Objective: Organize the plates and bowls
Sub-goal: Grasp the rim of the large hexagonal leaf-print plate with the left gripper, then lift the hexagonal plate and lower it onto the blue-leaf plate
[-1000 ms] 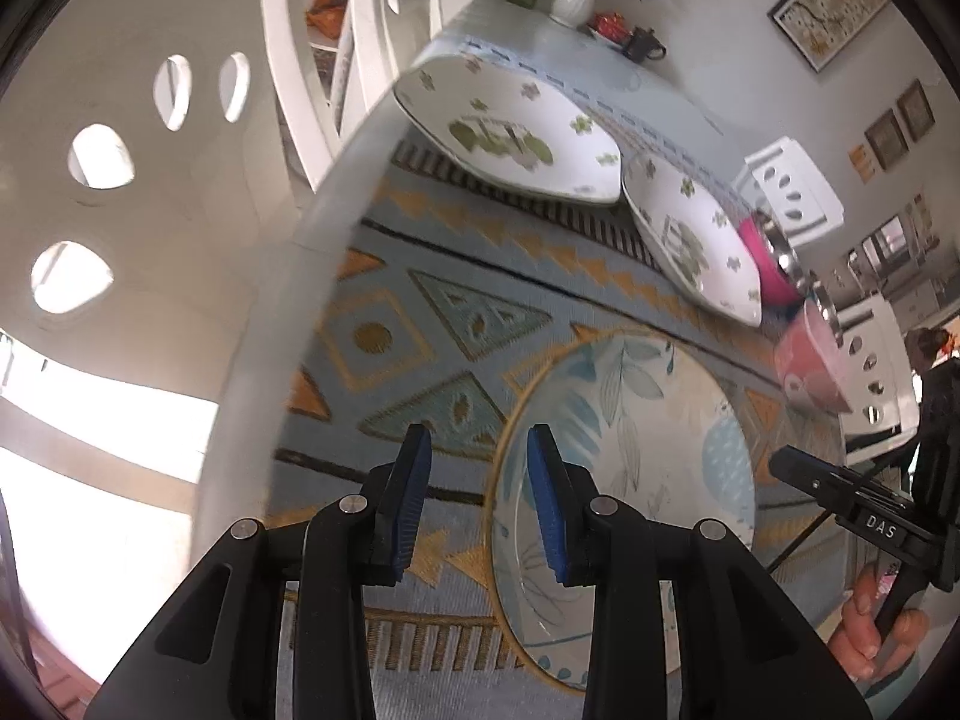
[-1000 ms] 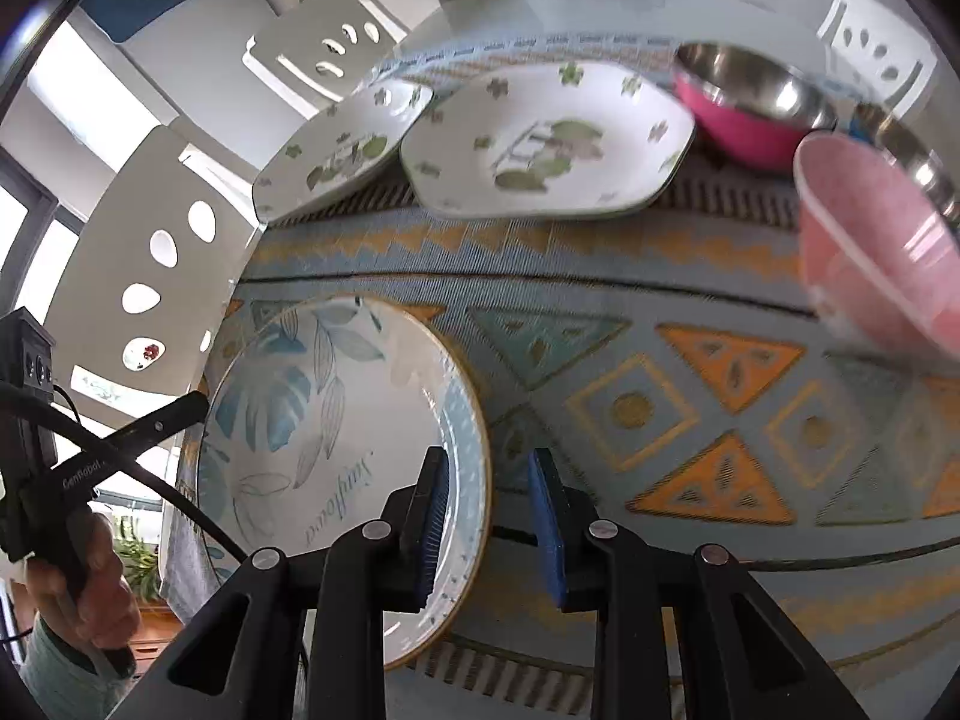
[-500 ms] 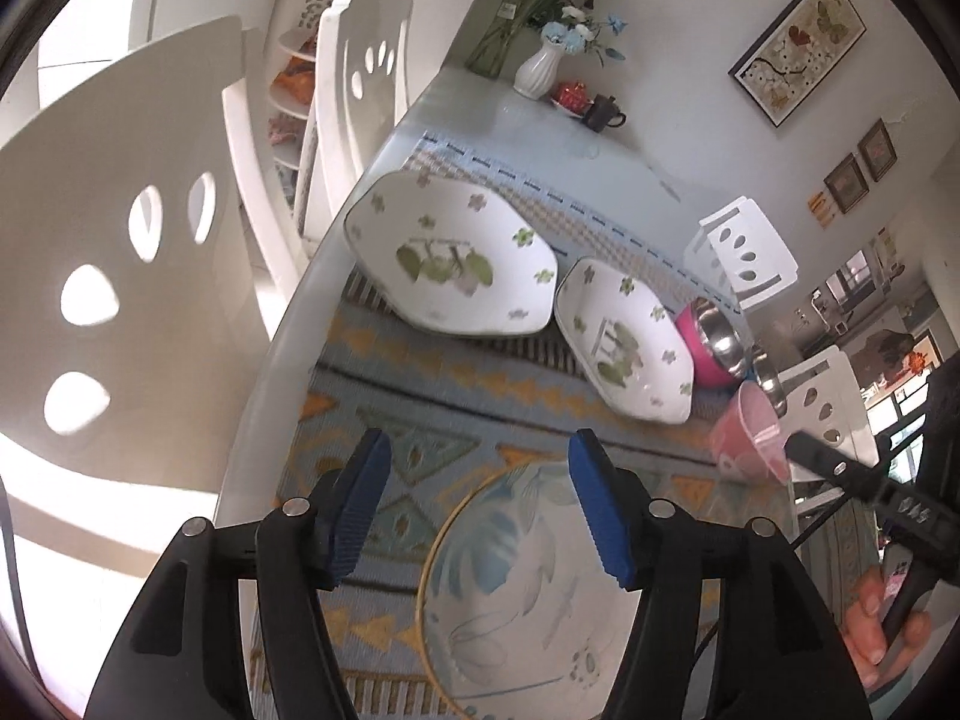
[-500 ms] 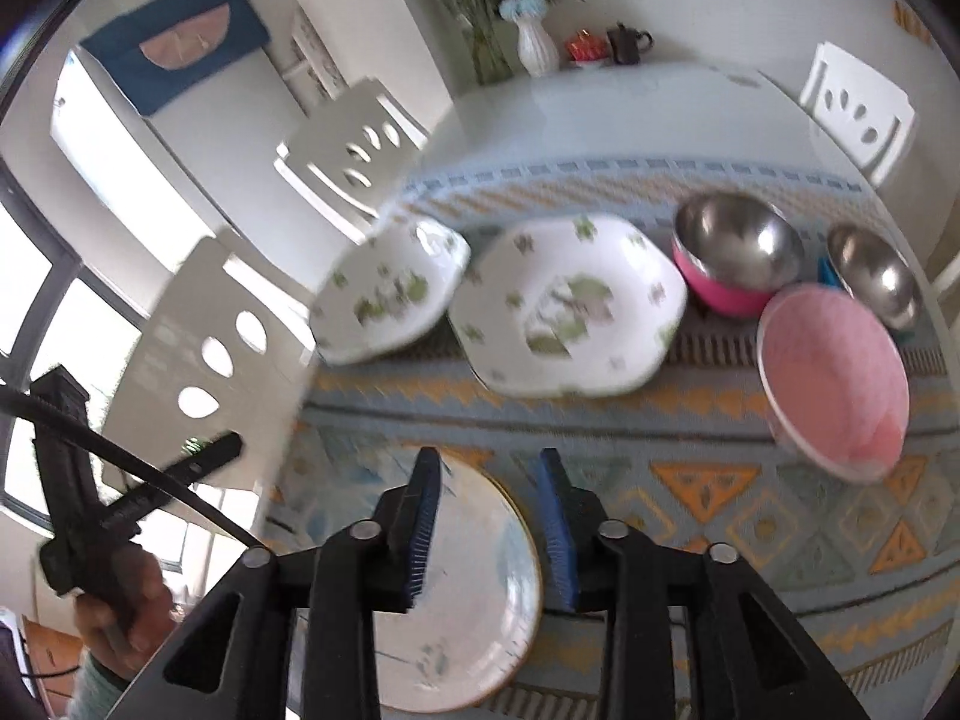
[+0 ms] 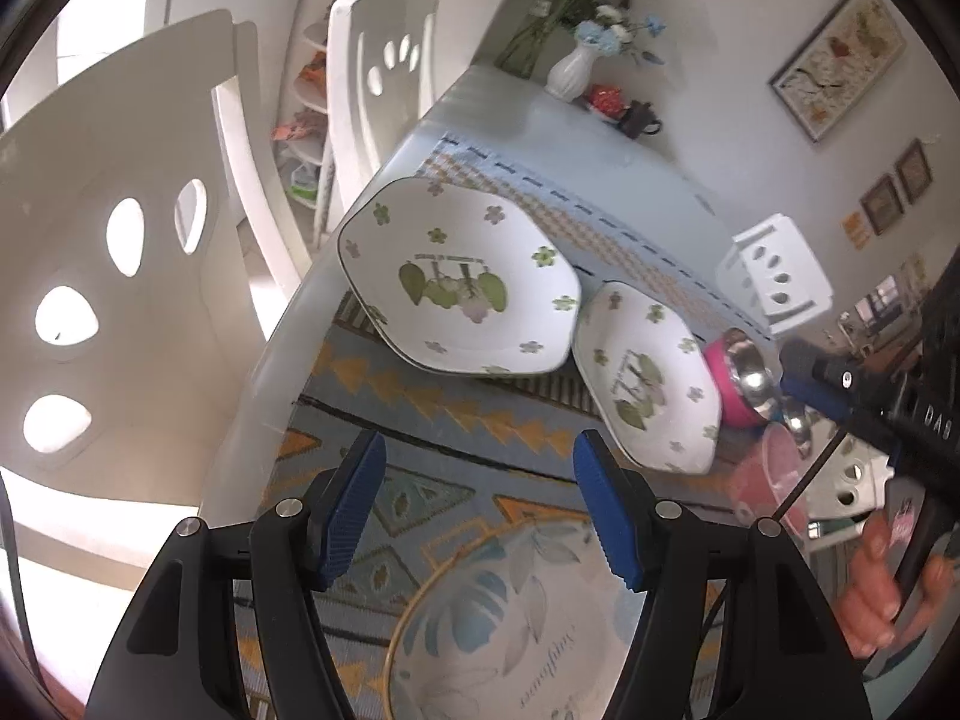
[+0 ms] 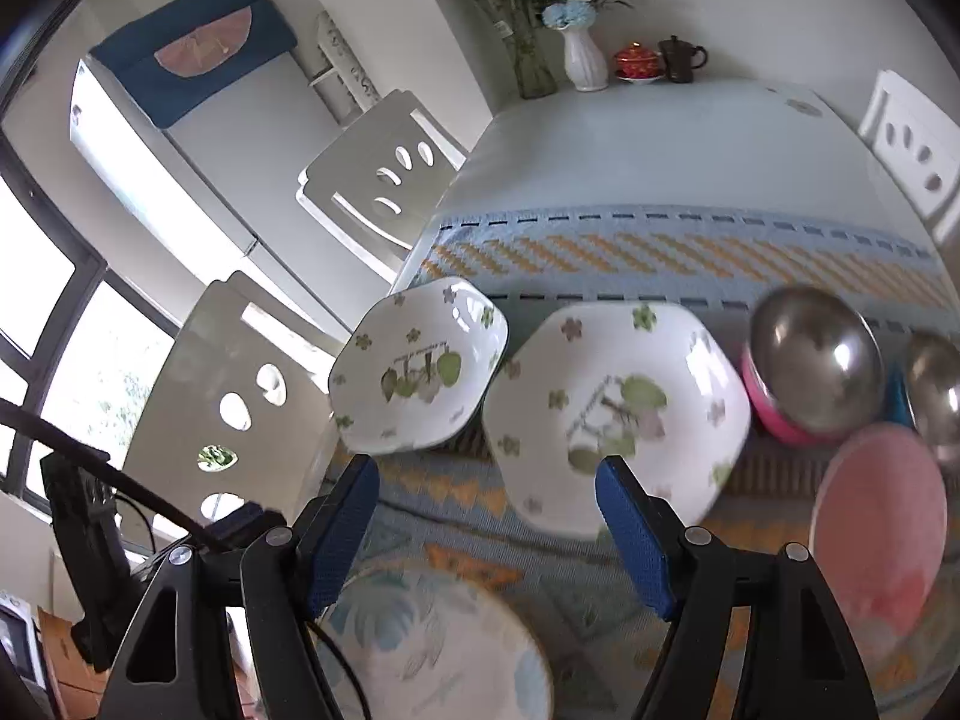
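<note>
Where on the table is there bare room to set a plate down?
Bare table lies beyond the runner's far edge, up to the vase. The patterned strip behind the two floral bowls is free too. Crowded: steel bowls and pink bowl at right.

Glazed, glossy ceramic: two hexagonal dishes [image 6: 420, 372] [image 6: 618, 414] and the round leaf-print plate [image 5: 528, 624]. Polished, mirror-bright metal lines the pink-shelled bowl [image 6: 810, 360] and its neighbour [image 6: 936, 384]. The pink bowl [image 6: 882, 528] looks like matt plastic. A woven cloth runner [image 6: 660, 252] covers the smooth, pale table [image 6: 660, 144]. Ribbed blue pads [image 5: 354, 510] sit on smooth black plastic gripper arms. The chairs [image 5: 120, 324] are smooth white.
</note>
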A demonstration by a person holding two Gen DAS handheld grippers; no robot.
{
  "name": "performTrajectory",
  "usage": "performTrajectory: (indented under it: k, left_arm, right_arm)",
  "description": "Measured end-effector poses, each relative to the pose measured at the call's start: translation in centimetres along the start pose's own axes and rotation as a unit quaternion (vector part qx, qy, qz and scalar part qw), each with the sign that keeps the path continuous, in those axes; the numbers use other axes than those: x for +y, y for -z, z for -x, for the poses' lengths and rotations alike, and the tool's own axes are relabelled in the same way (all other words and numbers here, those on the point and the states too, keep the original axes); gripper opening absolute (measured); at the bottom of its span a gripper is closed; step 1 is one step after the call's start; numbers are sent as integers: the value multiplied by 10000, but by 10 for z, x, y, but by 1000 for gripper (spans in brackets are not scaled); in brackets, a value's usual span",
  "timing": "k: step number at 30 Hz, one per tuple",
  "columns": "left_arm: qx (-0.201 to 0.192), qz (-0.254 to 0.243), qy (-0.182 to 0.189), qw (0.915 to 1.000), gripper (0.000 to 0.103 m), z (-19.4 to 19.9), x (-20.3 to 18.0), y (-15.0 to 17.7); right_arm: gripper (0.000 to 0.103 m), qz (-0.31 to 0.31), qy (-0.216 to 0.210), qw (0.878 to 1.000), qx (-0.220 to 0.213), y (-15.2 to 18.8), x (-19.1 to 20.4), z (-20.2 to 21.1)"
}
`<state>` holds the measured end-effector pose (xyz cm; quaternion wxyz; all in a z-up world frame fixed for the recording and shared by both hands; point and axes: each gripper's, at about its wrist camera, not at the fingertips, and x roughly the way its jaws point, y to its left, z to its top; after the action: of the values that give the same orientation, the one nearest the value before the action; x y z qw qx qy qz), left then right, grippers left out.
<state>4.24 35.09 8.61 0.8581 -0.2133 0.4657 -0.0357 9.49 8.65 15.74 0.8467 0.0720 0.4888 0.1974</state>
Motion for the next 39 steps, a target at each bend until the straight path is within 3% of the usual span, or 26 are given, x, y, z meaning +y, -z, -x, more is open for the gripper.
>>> performTrajectory:
  k: [9,14,22,24,28,31,33,39]
  left_arm:
    - [195,645,-440,9968,63,-51,18,-30]
    - [289,949,-595,9933,61,-75,30,-44]
    - [369,1555,-630,9851,57,-100,52,-48]
    - [423,1618,-574,9842,55,-105,55,-49]
    - [467,1572,-531,9850,45,-109,55,-50]
    - [497,1524,-434,9861,29,-112,54,-52]
    - [498,1429,-420,9876,22,-114,51,-52]
    - [452,1285,-400,9899,22,-114,52,-54]
  right_arm:
    - [73,592,-35,9949,813,-84,-1,-109]
    - [73,755,54,9910,1104,-108,4,-163]
    - [73,1079,-164,9816,1570,-127,12,-221]
    - [69,1262,-233,9760,1762,-127,17,-234]
    - [47,1554,-231,9690,1907,-122,24,-252]
    - [37,1745,-192,9683,1778,-119,27,-253]
    - [36,1820,-192,9677,1735,-119,28,-253]
    - [36,1981,-260,9651,1695,-116,28,-248]
